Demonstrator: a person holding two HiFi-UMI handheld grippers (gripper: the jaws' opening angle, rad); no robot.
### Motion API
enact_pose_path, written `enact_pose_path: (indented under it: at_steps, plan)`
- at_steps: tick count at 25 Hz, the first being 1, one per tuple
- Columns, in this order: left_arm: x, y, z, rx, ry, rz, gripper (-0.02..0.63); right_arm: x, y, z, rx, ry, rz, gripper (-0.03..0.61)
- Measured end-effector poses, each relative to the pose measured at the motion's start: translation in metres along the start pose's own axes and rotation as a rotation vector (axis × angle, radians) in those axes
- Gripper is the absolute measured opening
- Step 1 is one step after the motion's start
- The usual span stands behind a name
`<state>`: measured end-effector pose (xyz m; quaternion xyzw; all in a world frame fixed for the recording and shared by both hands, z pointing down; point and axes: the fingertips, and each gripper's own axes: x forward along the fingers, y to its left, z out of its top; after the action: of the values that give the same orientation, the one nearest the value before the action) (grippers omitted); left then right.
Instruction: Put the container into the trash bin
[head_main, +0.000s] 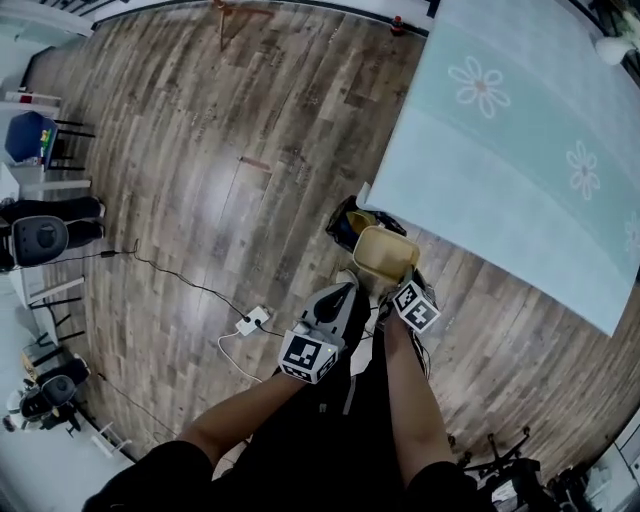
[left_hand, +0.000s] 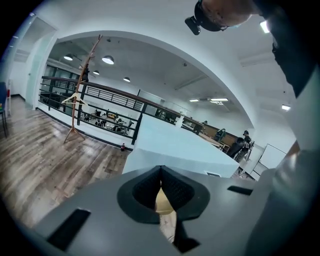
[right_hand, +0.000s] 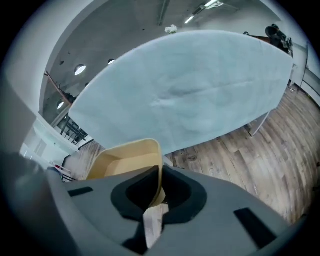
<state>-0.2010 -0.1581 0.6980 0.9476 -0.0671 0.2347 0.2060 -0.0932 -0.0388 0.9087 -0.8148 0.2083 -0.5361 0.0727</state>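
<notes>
- Right gripper view shows the right gripper (right_hand: 159, 186) clamping the wall of the tan container (right_hand: 125, 157).
- It hangs at the trash bin's (head_main: 345, 222) five o'clock edge, not yet released.
- The left gripper (left_hand: 161, 175) has its jaws pressed together, empty.
</notes>
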Motion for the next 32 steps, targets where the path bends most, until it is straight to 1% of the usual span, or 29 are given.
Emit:
enact_pose_path:
  at_steps: [3, 5, 7, 9, 12, 14, 16, 20, 25, 29, 32]
  plan:
    - [0.005, 0.016, -0.014, 0.032, 0.025, -0.006, 0.014, 0.022, 0.002, -0.018, 0.02, 0.004, -0.012, 0.043]
    - [0.008, 0.027, -0.022, 0.029, 0.034, 0.001, 0.014, 0.036, 0.004, -0.031, 0.021, 0.005, -0.01, 0.043]
    - [0.012, 0.037, -0.031, 0.012, 0.037, 0.009, 0.014, 0.05, 0.002, -0.041, 0.031, -0.006, -0.016, 0.043]
    - [0.014, 0.047, -0.039, -0.019, 0.044, 0.023, 0.014, 0.062, 0.0, -0.048, 0.062, -0.011, -0.037, 0.043]
    - [0.009, 0.067, -0.048, -0.07, 0.048, 0.062, 0.014, 0.077, -0.001, -0.065, 0.126, 0.022, -0.082, 0.043]
    - [0.006, 0.077, -0.051, -0.084, 0.04, 0.081, 0.014, 0.087, -0.002, -0.076, 0.142, 0.041, -0.108, 0.044]
    - [0.003, 0.084, -0.055, -0.097, 0.038, 0.084, 0.014, 0.095, -0.001, -0.081, 0.145, 0.049, -0.111, 0.044]
    - [-0.007, 0.09, -0.06, -0.123, 0.04, 0.087, 0.014, 0.105, 0.0, -0.081, 0.149, 0.047, -0.073, 0.066]
    - [-0.019, 0.1, -0.065, -0.136, 0.05, 0.103, 0.014, 0.103, -0.001, -0.072, 0.105, 0.054, -0.081, 0.069]
    - [-0.021, 0.098, -0.063, -0.135, 0.048, 0.112, 0.014, 0.099, 0.005, -0.066, 0.073, 0.062, -0.065, 0.069]
    - [-0.021, 0.09, -0.061, -0.129, 0.05, 0.104, 0.014, 0.092, 0.016, -0.061, 0.053, 0.056, -0.033, 0.069]
